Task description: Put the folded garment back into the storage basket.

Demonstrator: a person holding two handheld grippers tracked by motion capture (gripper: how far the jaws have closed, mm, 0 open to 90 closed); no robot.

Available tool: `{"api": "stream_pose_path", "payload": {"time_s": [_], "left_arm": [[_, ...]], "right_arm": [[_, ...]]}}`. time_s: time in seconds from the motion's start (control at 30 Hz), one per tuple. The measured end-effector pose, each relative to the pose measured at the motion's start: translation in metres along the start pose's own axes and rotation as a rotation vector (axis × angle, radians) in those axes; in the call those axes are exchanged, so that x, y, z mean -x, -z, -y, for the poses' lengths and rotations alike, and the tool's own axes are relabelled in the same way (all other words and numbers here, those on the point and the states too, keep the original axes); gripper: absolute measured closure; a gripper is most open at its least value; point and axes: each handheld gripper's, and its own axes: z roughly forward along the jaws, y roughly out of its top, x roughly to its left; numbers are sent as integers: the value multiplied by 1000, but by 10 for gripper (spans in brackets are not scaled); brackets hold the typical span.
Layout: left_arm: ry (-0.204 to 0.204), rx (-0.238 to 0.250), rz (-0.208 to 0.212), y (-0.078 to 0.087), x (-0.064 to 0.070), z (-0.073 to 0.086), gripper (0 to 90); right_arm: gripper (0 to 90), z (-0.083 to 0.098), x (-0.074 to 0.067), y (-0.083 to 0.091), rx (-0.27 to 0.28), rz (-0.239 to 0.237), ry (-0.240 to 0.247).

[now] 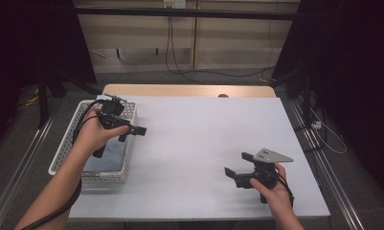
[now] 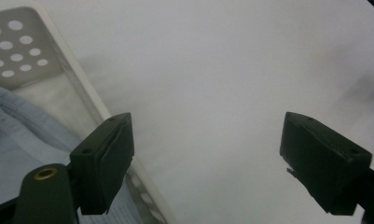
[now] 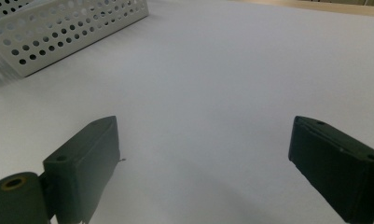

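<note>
While both tongs (image 1: pixel 132 130) (image 1: pixel 238 164) gape wide, 1 white basket (image 1: pixel 65 148) holds blue cloth (image 1: pixel 106 155).

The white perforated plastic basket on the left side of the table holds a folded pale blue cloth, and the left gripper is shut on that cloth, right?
Not quite. The left gripper is open, nothing between its jaws, as the left gripper view shows. The white perforated plastic basket does hold the folded pale blue cloth.

White perforated basket (image 1: pixel 65 151) set at table's left edge, upright, long side running away from person. Light blue-grey folded cloth (image 1: pixel 106 155) laid flat inside, covering basket floor at near end; fine ribbed weave seen in left gripper view (image 2: pixel 17 140).
</note>
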Motion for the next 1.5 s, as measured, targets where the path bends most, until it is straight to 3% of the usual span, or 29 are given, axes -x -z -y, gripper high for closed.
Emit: {"api": "stream_pose_path", "payload": {"time_s": [0.8, 1.5], "left_arm": [[-80, 5, 64, -15, 30, -3, 170], [-126, -9, 125, -31, 49, 13, 165]], "right_arm": [[75, 1, -2, 3, -18, -14, 7], [75, 0, -1, 6, -21, -19, -2]]}}
